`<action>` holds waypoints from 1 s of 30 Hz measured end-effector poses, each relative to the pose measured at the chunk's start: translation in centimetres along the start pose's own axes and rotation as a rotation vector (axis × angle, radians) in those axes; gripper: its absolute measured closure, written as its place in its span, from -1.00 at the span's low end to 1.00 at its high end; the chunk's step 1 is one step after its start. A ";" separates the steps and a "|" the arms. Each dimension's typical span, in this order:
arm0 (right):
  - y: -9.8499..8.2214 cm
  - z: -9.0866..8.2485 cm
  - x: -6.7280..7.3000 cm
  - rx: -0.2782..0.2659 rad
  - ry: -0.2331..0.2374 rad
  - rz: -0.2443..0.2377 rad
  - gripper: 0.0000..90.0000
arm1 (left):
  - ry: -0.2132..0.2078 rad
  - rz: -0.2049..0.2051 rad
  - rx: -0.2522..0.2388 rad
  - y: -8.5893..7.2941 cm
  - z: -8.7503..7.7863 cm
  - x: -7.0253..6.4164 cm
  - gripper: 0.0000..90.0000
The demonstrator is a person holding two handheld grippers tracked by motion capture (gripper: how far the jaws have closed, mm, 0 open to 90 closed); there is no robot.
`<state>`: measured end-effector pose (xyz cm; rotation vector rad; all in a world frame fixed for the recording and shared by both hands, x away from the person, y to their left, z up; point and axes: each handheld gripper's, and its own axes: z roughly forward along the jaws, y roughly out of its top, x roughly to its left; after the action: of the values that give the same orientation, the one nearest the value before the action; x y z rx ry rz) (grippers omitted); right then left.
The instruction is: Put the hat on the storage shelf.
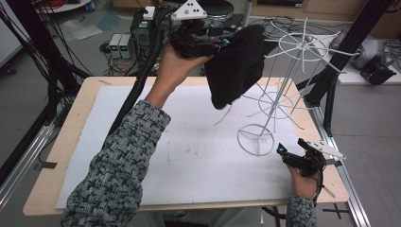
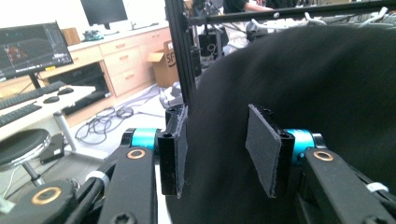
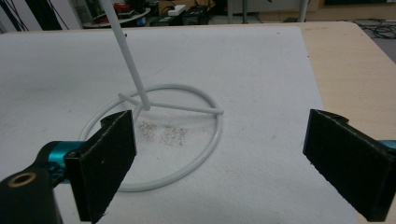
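The wooden worktop (image 1: pixel 61 156) carries a white mat (image 1: pixel 189 161) that covers most of its surface. On the mat's right part stands a white wire rack (image 1: pixel 279 94), a thin pole rising from a ring base with spoked tiers above it; in the right gripper view the ring base (image 3: pixel 154 140) lies flat on the mat with the pole leaning up and away.

A black cloth (image 1: pixel 236 66) hangs in the air above the far part of the mat, just left of the rack's upper tier (whether it touches the wires cannot be told). In the left gripper view the cloth (image 2: pixel 303 84) bulks dark ahead of and between the jaws.

The left hand-held gripper (image 1: pixel 196 40) is raised high over the far edge, held in a hand with a speckled knit sleeve (image 1: pixel 118 170). Its jaws stand apart with the cloth lying in the gap, the pads not pressed on it.

The right hand-held gripper (image 1: pixel 295 158) rests low near the right front corner, just beside the ring base, its jaws wide apart and holding nothing.
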<state>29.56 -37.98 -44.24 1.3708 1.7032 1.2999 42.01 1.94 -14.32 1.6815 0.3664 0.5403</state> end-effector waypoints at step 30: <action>-0.1 0.2 -0.3 0.009 0.001 0.004 -0.81 | 0.056 -0.063 0.010 -2.0 -3.2 2.3 0.22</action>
<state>29.72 -38.18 -44.44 1.3793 1.7096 1.2974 42.31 6.17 -15.56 1.6618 0.4615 0.5404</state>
